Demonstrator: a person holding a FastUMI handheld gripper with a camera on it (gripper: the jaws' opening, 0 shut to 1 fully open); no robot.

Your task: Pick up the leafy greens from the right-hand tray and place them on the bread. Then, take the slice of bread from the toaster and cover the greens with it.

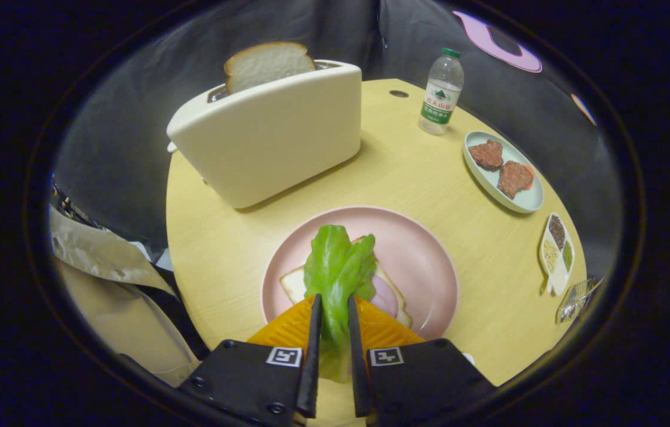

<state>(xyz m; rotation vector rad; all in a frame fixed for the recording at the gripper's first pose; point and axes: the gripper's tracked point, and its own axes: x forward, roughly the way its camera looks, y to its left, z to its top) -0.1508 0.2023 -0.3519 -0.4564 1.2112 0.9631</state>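
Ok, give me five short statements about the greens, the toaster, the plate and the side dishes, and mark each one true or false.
1. The gripper is shut on the leafy greens. True.
2. The toaster is empty. False: a slice of bread stands in its slot.
3. The bread on the pink plate already carries a slice of ham. True.
4. The water bottle lies on its side. False: it stands upright.
5. The pale blue tray holds two brown meat pieces. True.
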